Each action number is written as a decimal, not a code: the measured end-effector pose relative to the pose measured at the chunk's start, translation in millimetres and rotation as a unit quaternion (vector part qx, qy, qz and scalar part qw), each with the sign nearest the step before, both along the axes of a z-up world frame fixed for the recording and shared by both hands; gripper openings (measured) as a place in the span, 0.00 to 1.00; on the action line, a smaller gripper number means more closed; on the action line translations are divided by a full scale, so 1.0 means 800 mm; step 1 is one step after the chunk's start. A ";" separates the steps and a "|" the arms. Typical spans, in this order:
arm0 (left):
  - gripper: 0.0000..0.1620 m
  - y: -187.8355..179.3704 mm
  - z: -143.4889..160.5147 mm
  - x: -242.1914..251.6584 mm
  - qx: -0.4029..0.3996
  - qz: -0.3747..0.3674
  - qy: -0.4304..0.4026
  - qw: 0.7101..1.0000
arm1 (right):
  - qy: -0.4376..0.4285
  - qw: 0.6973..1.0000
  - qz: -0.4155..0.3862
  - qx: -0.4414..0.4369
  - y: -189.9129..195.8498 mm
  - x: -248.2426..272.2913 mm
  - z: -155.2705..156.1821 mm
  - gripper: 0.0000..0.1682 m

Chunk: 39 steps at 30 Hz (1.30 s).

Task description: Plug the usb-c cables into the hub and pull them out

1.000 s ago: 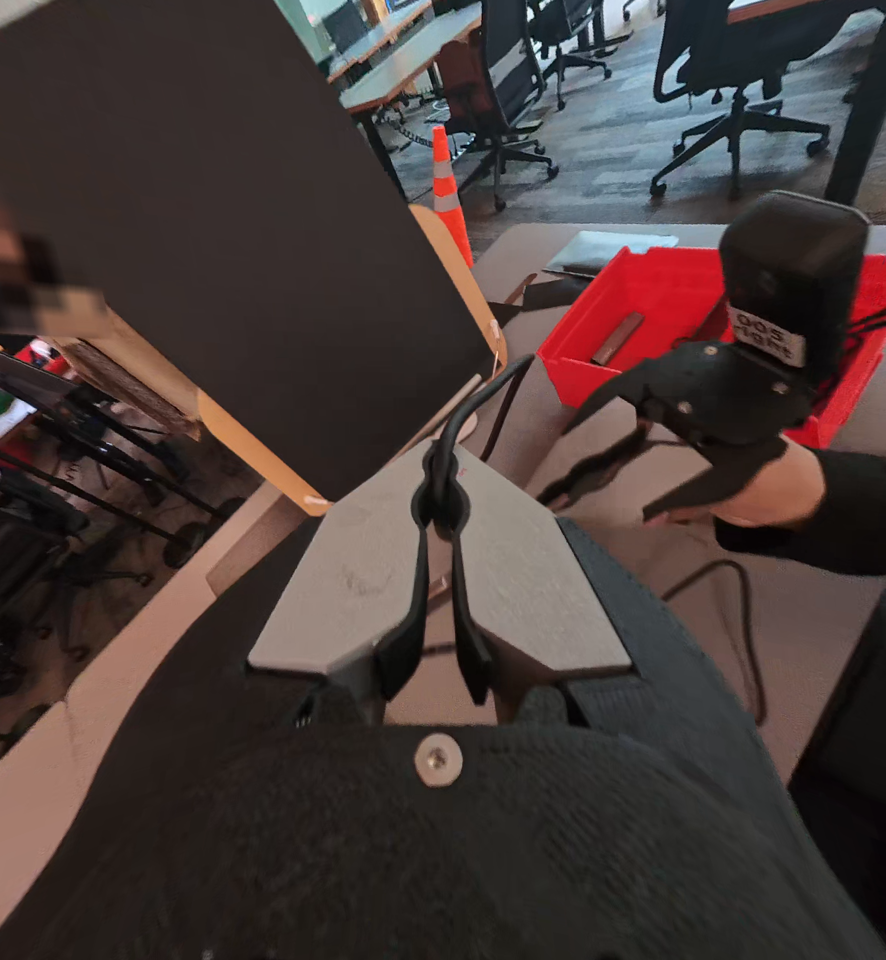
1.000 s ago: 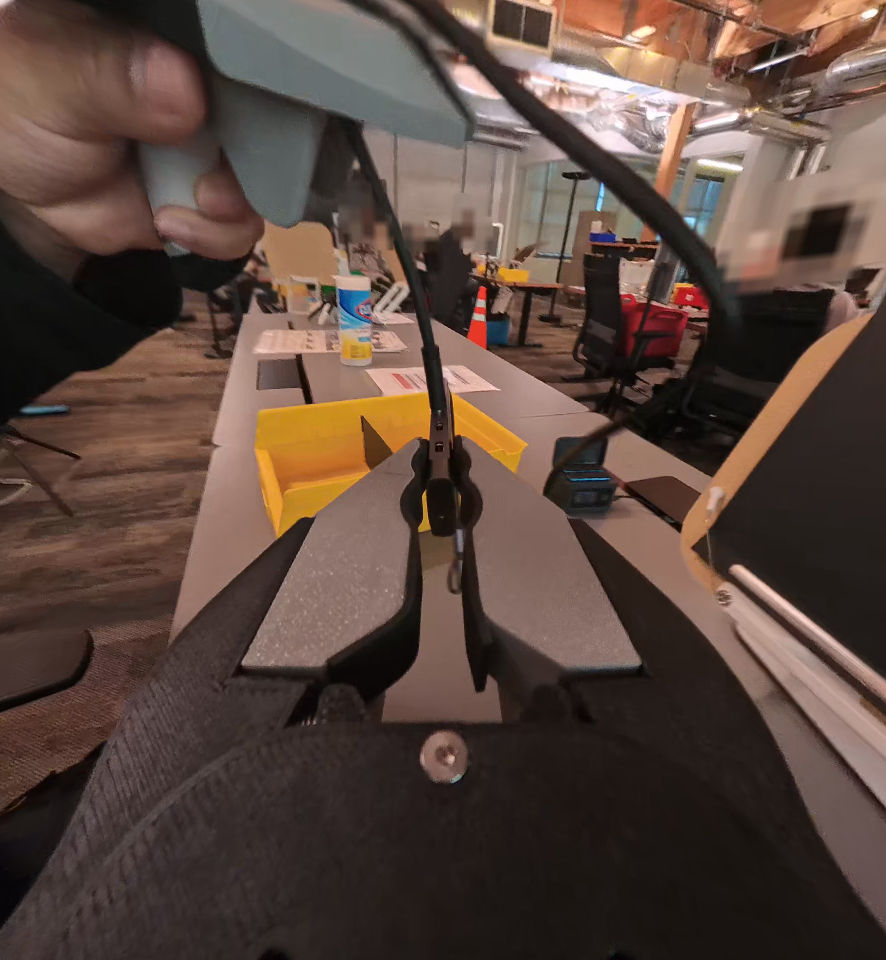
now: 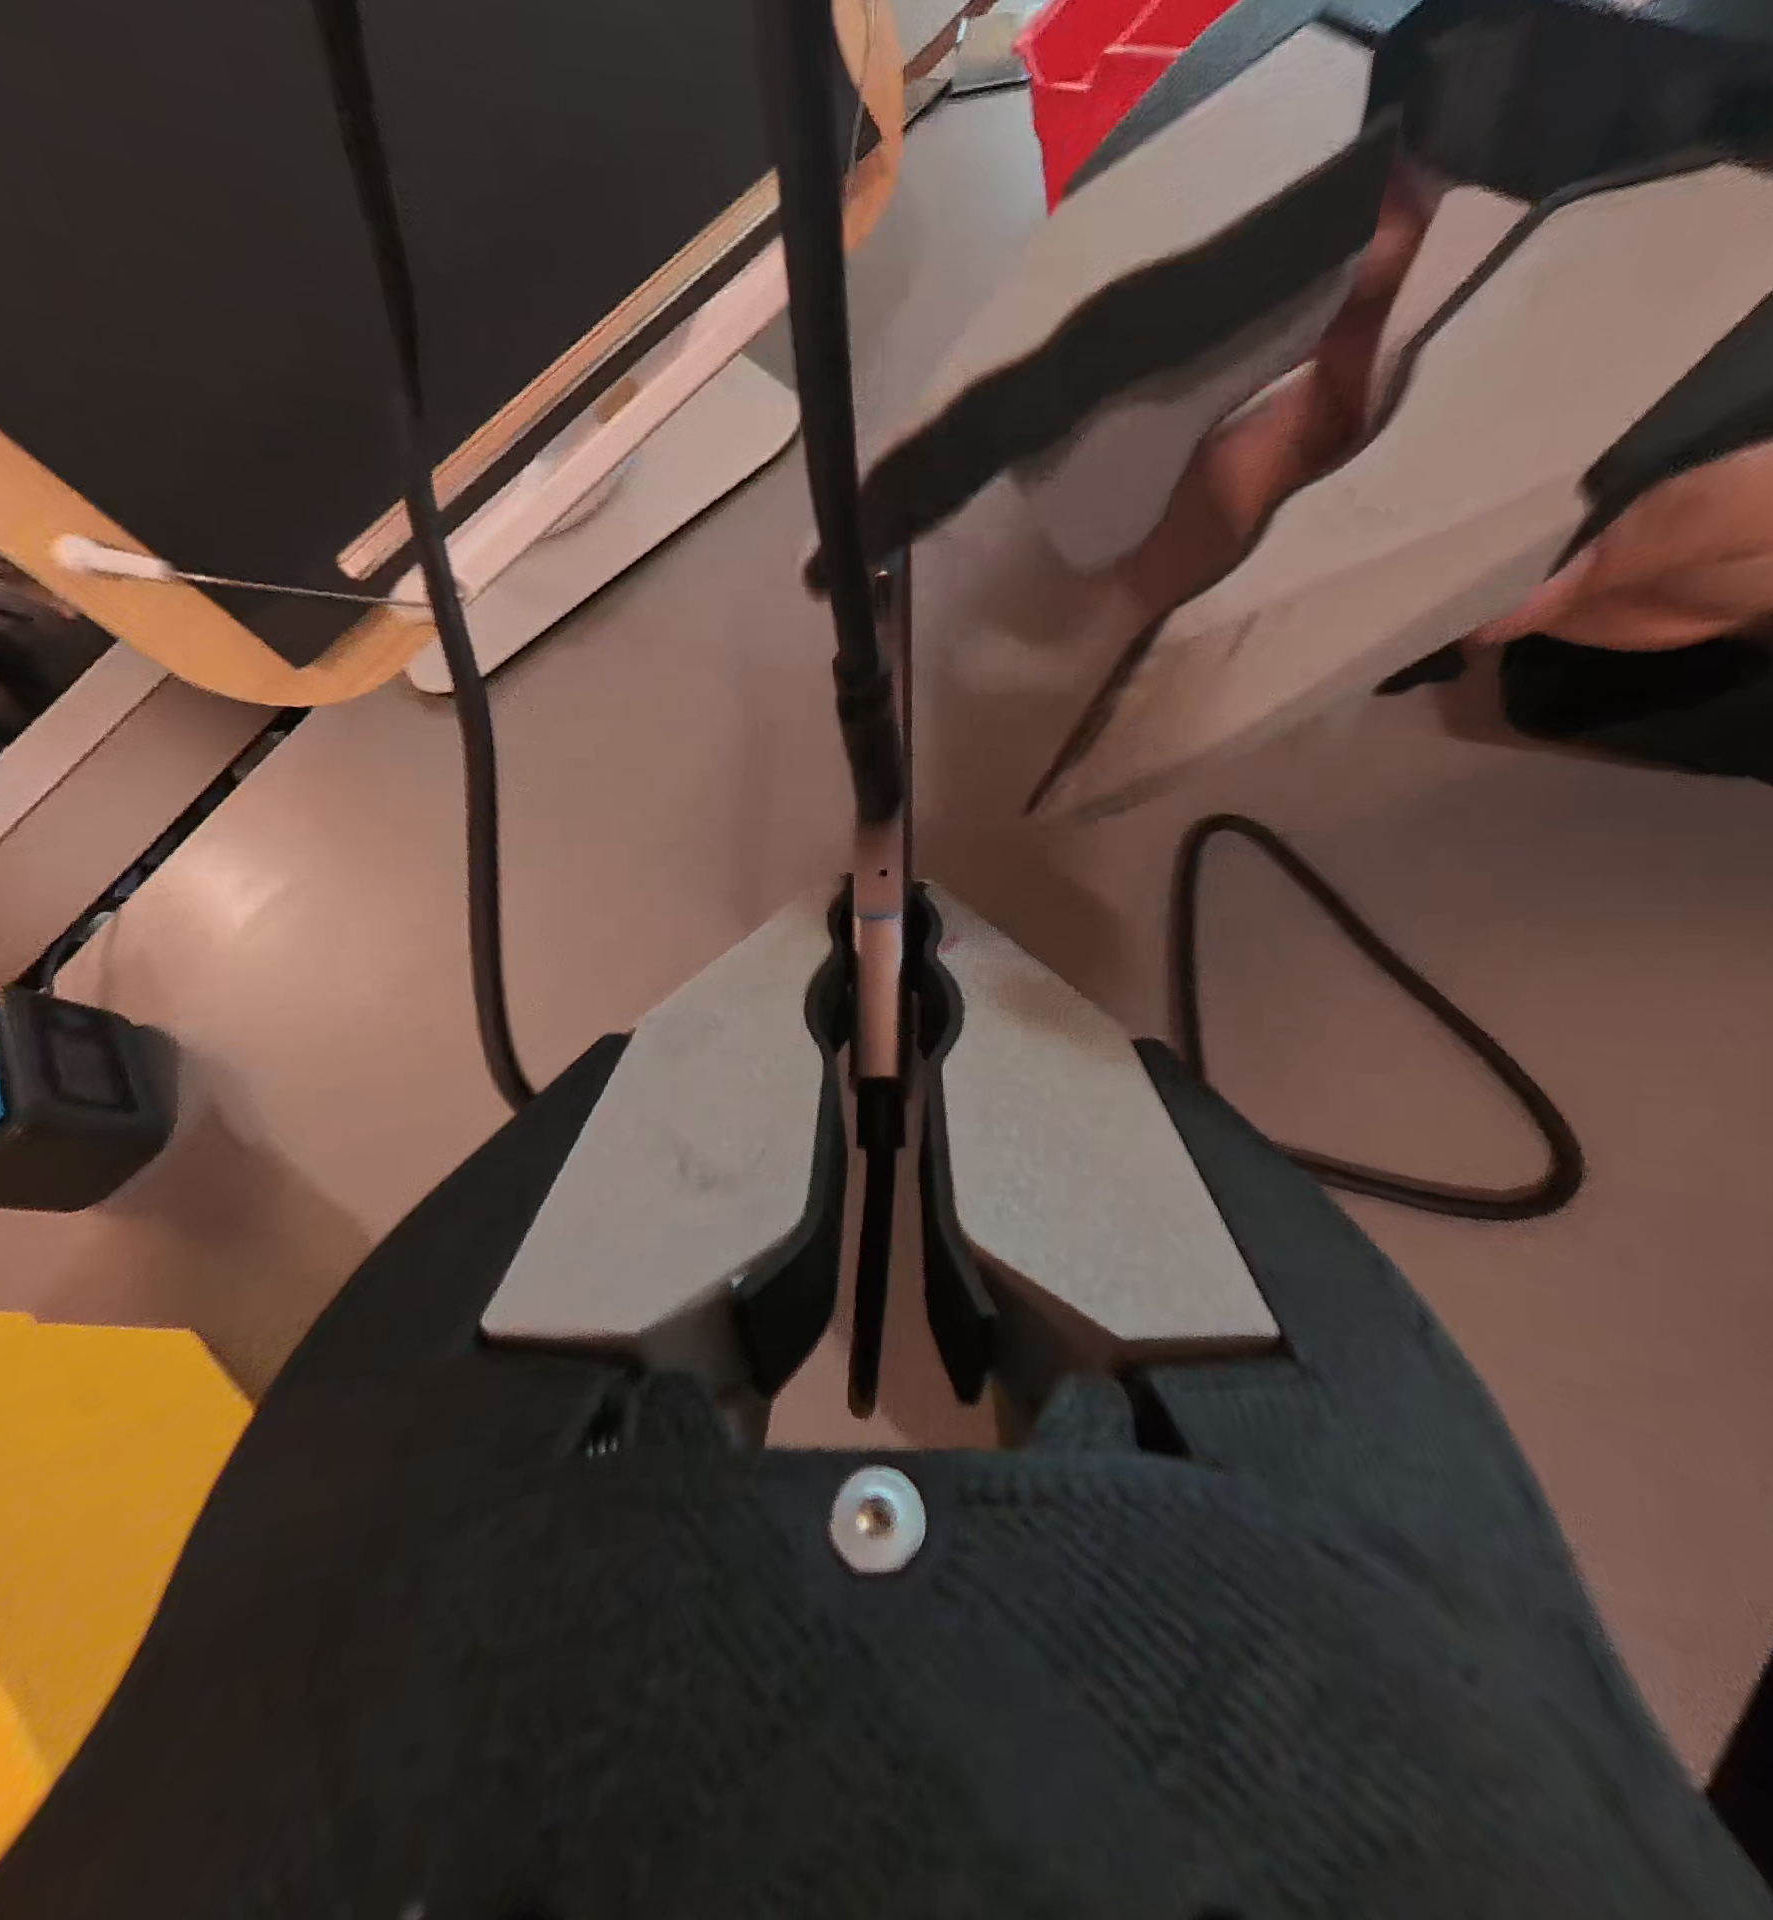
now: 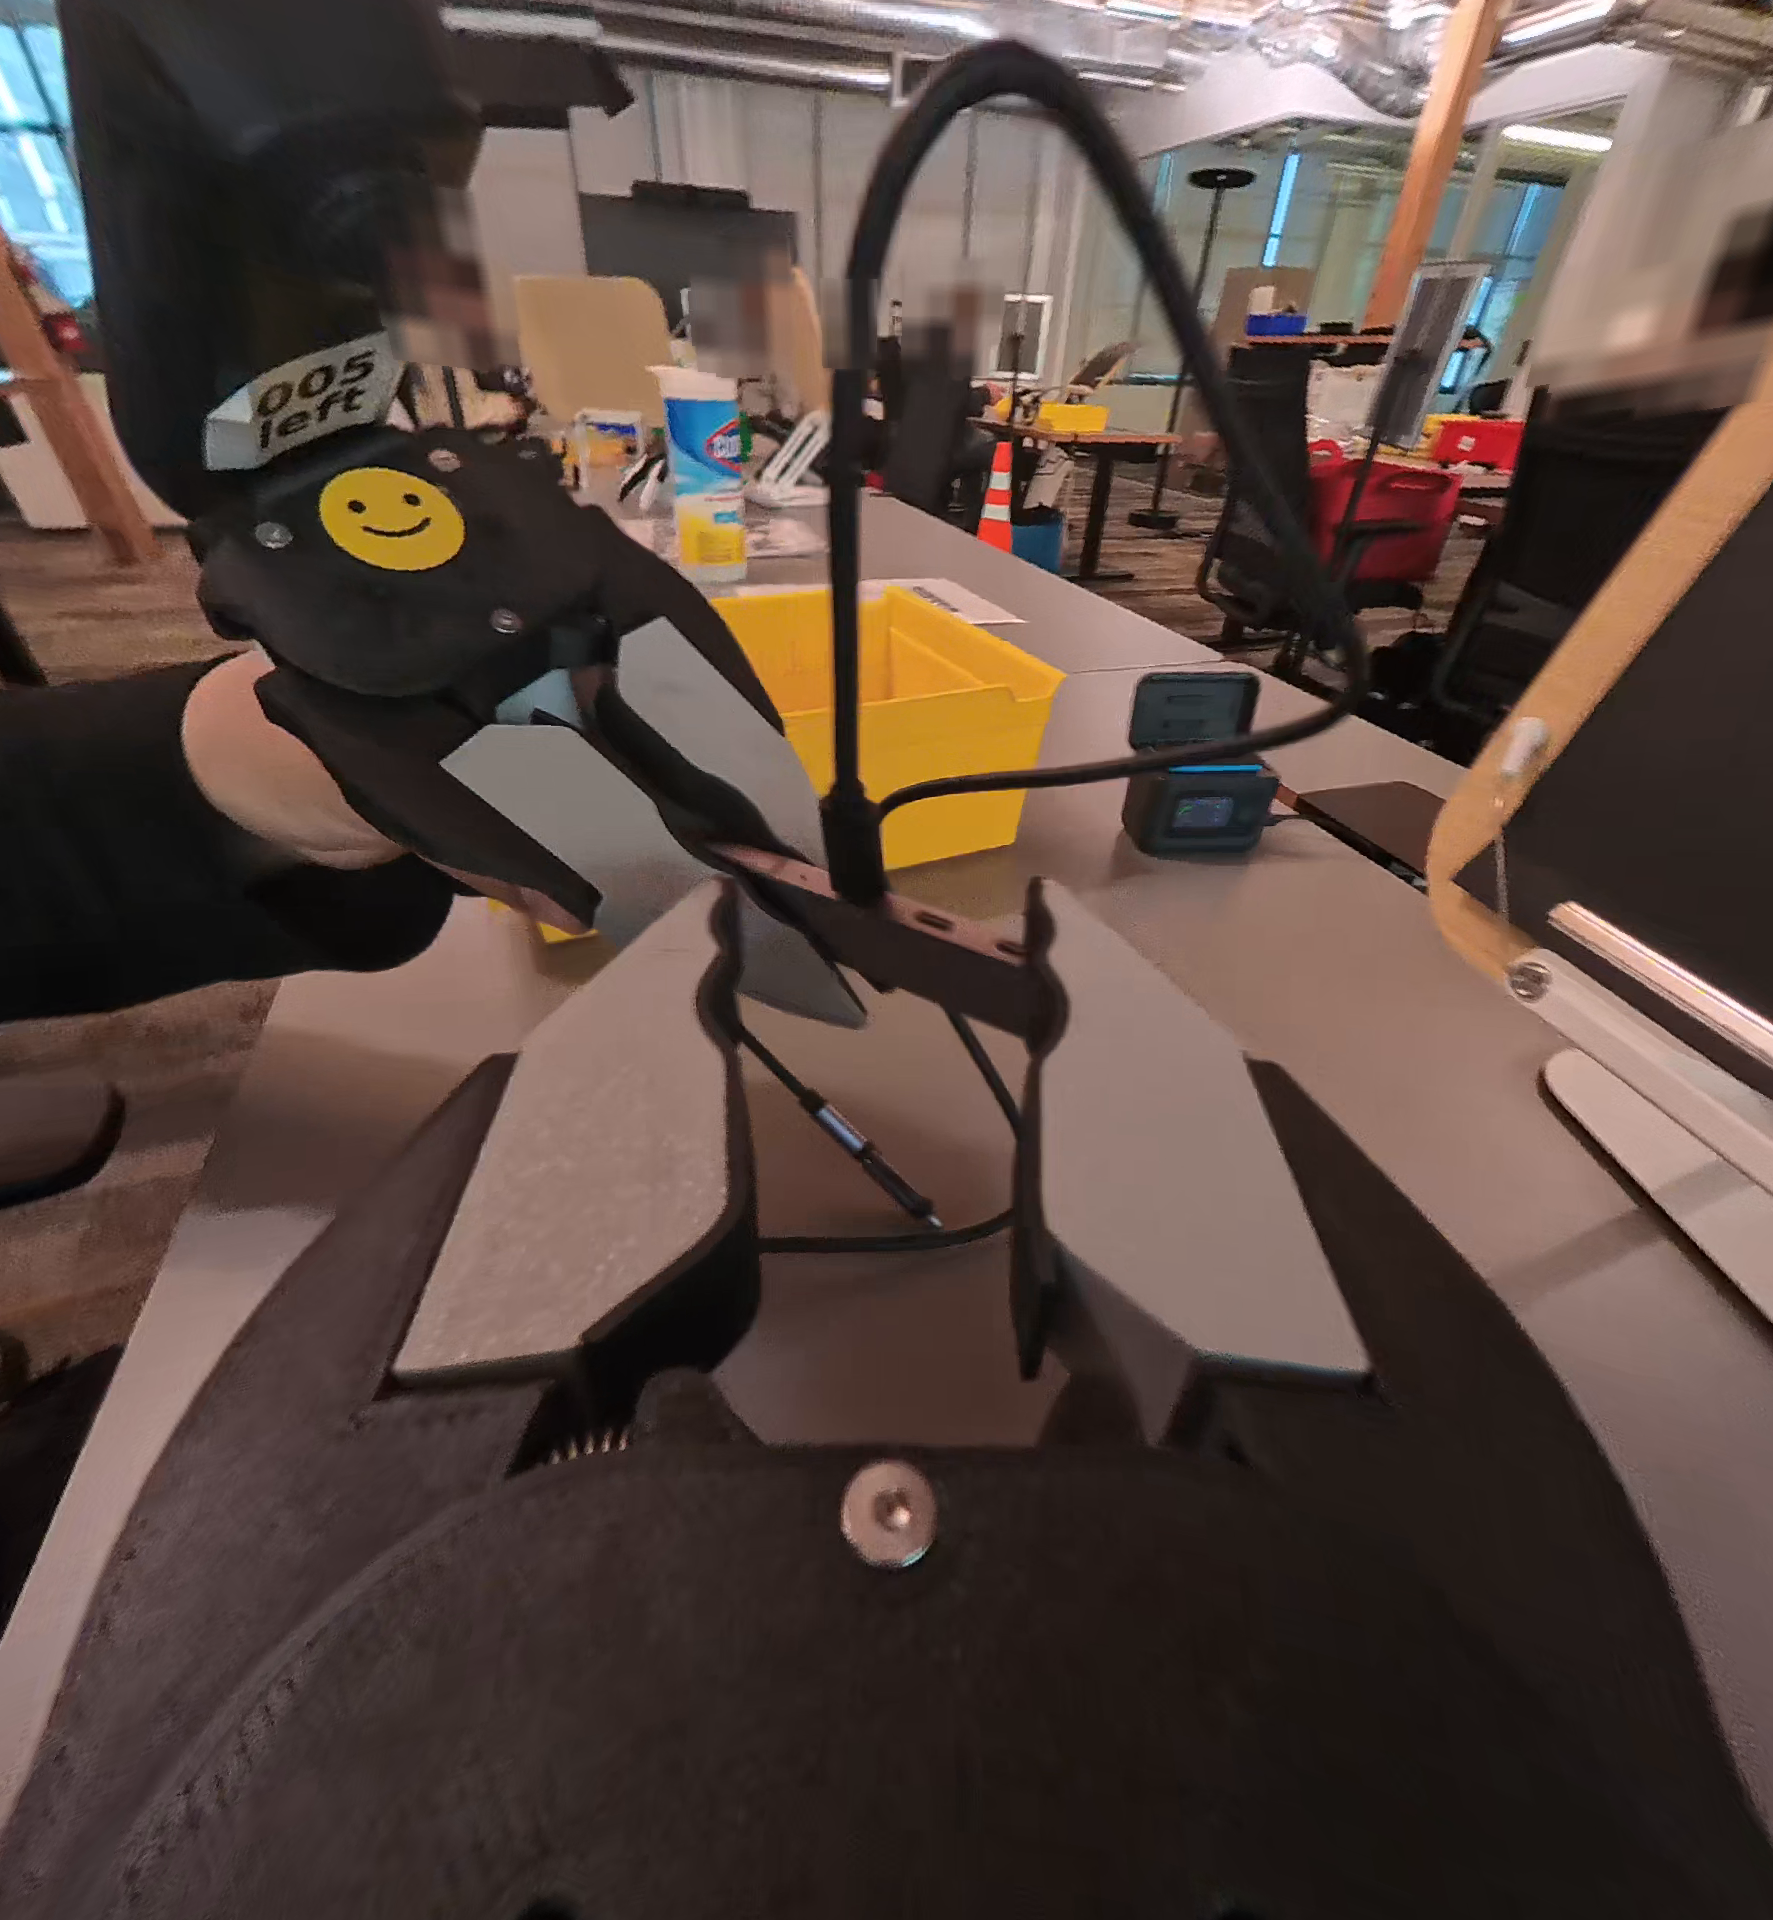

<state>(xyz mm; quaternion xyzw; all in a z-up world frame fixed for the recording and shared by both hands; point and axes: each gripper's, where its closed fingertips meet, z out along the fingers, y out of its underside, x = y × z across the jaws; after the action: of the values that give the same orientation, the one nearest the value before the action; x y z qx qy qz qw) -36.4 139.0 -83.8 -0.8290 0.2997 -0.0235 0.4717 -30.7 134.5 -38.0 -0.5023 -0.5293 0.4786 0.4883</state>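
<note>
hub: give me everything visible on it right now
The hub is a slim, flat bar with a dark metallic-looking shell and a row of small slots along its upper edge. It is held off the table, tilted, clamped at one end by the left gripper. One thick black cable is plugged into its edge and stands up from it. A thinner black lead leaves its other end. The open right gripper flanks it; contact unclear.

yellow bin; black cable
</note>
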 end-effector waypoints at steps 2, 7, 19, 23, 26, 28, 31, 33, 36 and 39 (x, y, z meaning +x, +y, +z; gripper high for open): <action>0.03 -0.003 -0.004 0.009 0.003 -0.002 0.011 1.000 | -0.004 0.999 -0.014 0.029 -0.004 -0.005 -0.004 0.26; 0.04 -0.001 -0.005 0.015 0.030 0.006 0.018 0.999 | -0.013 0.999 -0.015 0.046 -0.009 -0.009 -0.010 0.05; 0.05 0.018 -0.015 0.022 0.064 0.012 0.006 0.998 | 0.012 0.994 0.021 -0.107 0.006 -0.008 -0.021 0.06; 0.05 0.022 -0.013 0.022 0.075 0.008 0.012 0.997 | 0.021 0.989 0.044 -0.141 0.002 -0.009 -0.021 0.06; 0.05 0.026 -0.014 0.022 0.080 0.009 0.033 0.996 | 0.027 0.986 0.050 -0.157 0.005 -0.007 -0.021 0.07; 0.04 0.026 -0.016 0.019 0.078 0.011 0.050 0.996 | 0.026 0.987 0.049 -0.150 0.004 -0.008 -0.024 0.07; 0.04 0.027 -0.023 0.020 0.063 0.017 0.057 0.996 | 0.023 0.996 -0.007 -0.090 0.008 -0.018 -0.029 0.06; 0.04 0.028 -0.026 0.018 0.057 0.022 0.047 0.997 | 0.012 0.997 -0.033 -0.061 0.011 -0.020 -0.032 0.06; 0.03 0.032 -0.029 0.019 0.050 0.029 0.004 0.998 | -0.006 0.997 -0.053 -0.055 0.016 -0.021 -0.037 0.06; 0.03 0.034 -0.030 0.022 0.065 0.042 -0.030 0.997 | 0.008 0.996 -0.065 -0.065 0.019 -0.021 -0.038 0.05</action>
<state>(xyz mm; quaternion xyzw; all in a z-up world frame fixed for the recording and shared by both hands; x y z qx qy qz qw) -18.8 166.6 -108.0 -0.8073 0.2513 -0.0093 0.5339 -47.5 149.3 -68.0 -0.5627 -0.4594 0.4835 0.4885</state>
